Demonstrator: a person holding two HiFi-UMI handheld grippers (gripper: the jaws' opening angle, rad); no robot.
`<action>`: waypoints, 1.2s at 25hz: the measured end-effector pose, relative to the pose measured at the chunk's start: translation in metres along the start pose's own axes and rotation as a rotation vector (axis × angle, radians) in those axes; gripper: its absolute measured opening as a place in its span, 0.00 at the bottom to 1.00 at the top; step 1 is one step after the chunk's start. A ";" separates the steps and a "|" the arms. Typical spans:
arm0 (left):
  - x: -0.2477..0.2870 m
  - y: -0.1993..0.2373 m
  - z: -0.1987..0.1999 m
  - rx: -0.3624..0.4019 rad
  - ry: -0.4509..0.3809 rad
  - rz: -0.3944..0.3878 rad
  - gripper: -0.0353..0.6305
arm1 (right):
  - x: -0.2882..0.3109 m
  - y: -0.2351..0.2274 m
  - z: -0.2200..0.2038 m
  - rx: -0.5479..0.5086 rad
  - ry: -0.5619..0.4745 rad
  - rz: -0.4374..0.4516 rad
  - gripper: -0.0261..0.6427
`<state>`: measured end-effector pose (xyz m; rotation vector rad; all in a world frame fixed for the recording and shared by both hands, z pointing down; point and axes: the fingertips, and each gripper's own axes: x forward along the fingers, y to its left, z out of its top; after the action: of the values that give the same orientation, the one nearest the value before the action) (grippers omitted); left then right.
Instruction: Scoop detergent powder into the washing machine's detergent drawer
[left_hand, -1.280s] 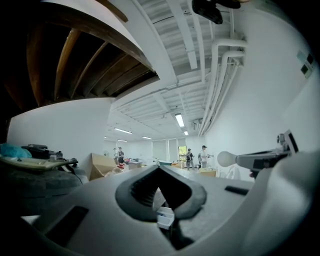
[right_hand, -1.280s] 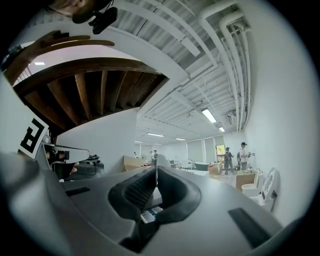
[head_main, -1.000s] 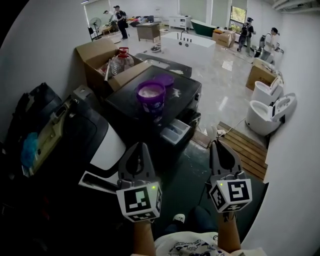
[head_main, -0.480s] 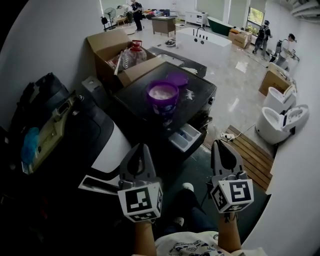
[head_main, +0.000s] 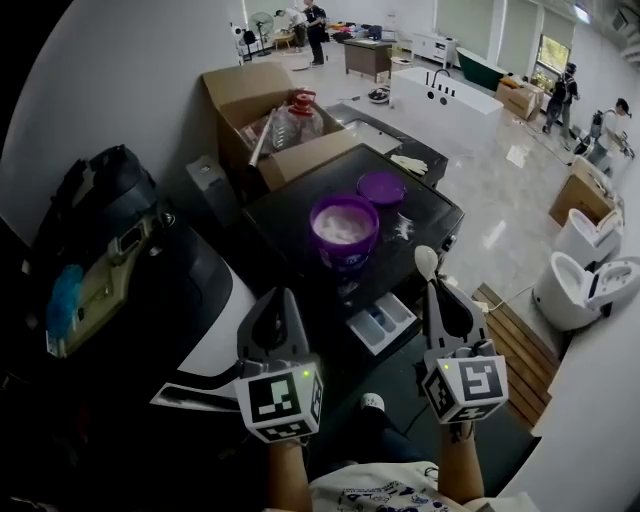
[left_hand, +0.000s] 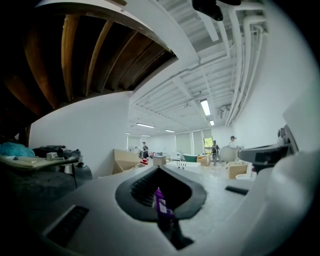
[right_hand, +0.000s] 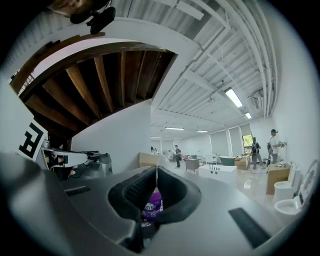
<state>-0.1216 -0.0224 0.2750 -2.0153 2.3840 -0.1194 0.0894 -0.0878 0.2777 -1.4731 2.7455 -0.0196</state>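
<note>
A purple tub (head_main: 345, 229) of white detergent powder stands open on the black washing machine (head_main: 290, 215), with its purple lid (head_main: 381, 186) lying behind it. The detergent drawer (head_main: 382, 322) is pulled out from the machine's front, below the tub. My right gripper (head_main: 433, 288) is shut on a thin white scoop (head_main: 425, 262), whose bowl sticks up past the jaw tips, just right of the drawer. My left gripper (head_main: 278, 297) hangs shut and empty, left of the drawer. The tub (left_hand: 160, 202) shows past the left gripper (left_hand: 159, 169). Past the right gripper (right_hand: 156, 171) the tub (right_hand: 152, 205) shows too.
A cardboard box (head_main: 250, 95) with a large water bottle (head_main: 297, 118) stands behind the machine. A dark appliance (head_main: 150, 270) sits at the left. Toilets (head_main: 590, 285), a wooden pallet (head_main: 515, 345) and a white bathtub (head_main: 445, 100) lie to the right and beyond. People stand far off.
The washing machine, tub and drawer have drawn nearer and now sit lower and further right in the head view. Both grippers keep their place. The scoop's bowl now shows above the right jaws.
</note>
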 end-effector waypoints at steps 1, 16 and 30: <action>0.010 0.000 0.002 0.002 0.000 0.011 0.05 | 0.012 -0.005 0.003 0.001 -0.004 0.011 0.07; 0.116 0.000 0.001 0.012 0.035 0.151 0.06 | 0.143 -0.040 -0.009 0.029 0.041 0.203 0.07; 0.148 0.025 -0.033 0.004 0.125 0.169 0.06 | 0.197 -0.021 -0.046 0.057 0.201 0.316 0.07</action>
<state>-0.1729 -0.1625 0.3113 -1.8464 2.6130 -0.2539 -0.0034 -0.2634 0.3210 -1.0628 3.0760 -0.2497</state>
